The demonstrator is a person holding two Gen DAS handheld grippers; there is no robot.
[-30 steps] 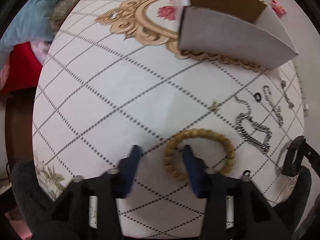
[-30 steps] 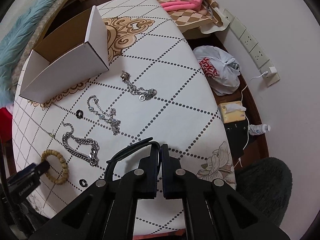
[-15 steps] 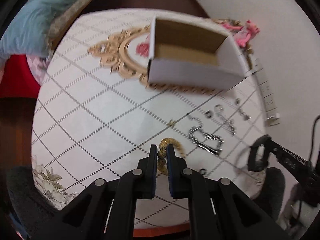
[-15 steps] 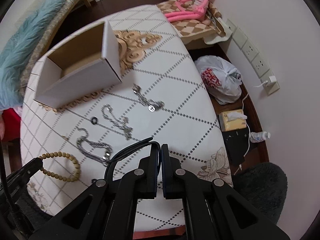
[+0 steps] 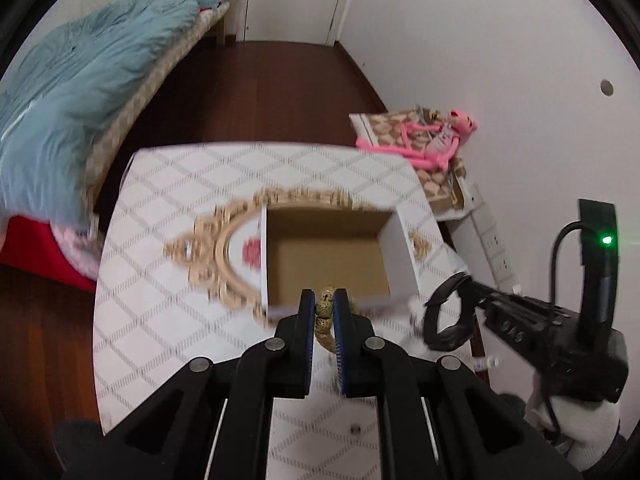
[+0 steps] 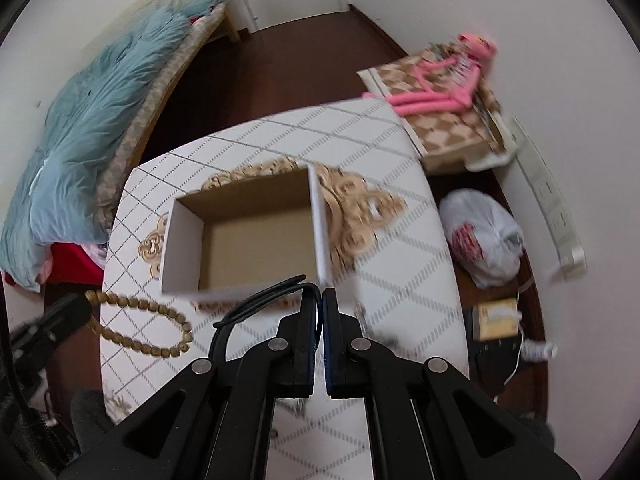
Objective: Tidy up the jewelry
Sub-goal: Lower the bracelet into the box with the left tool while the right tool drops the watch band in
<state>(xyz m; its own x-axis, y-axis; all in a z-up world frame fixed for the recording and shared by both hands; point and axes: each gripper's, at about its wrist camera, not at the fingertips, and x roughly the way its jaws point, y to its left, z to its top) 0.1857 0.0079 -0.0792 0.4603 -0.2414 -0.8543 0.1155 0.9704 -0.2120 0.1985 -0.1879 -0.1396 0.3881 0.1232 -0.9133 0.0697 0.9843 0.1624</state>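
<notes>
My left gripper (image 5: 323,307) is shut on a wooden bead bracelet (image 5: 325,320) and holds it in the air, just before the near wall of the open white cardboard box (image 5: 326,252). In the right wrist view the bracelet (image 6: 144,328) hangs from the left gripper (image 6: 86,305) to the left of the box (image 6: 256,236). My right gripper (image 6: 321,296) is shut on a thin black hoop (image 6: 256,300). It also shows in the left wrist view (image 5: 460,280), with the hoop (image 5: 446,312), to the right of the box. The box interior looks empty.
The table (image 5: 160,280) has a white diamond-pattern cloth with a gold ornament. A bed with a blue cover (image 5: 80,92) stands left. A pink toy on a checkered box (image 5: 424,140), a plastic bag (image 6: 484,236) and wall sockets lie right.
My left gripper closed on the bead bracelet, lifted it off the table and carried it toward the box. Both grippers rose and tilted up, so the chains dropped out of view.
</notes>
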